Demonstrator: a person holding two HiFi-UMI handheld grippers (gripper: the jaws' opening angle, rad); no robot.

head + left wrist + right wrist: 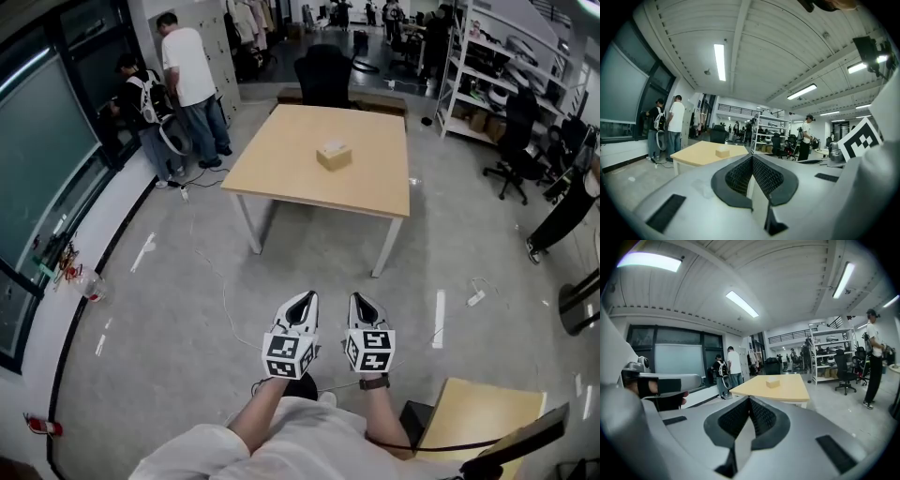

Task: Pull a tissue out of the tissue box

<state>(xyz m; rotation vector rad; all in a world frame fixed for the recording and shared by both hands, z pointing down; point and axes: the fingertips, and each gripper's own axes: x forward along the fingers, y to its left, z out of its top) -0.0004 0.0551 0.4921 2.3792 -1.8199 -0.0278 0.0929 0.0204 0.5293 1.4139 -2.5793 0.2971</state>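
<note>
Both grippers clenched and empty, tissue box far ahead on the table

In the head view the tissue box sits flat on the wooden table at 12 o'clock, near the tabletop's middle and well apart from both grippers. Its top face points up, and its long axis seems to run roughly 9 to 3 o'clock, slightly skewed; the opening is too small to make out. The left gripper and right gripper are side by side at 6 o'clock over the floor, pointing toward 12. Each gripper view shows the pads pressed together with nothing between them. A black chair stands beyond the table at 12 o'clock, and two people stand at 10 o'clock.
</note>
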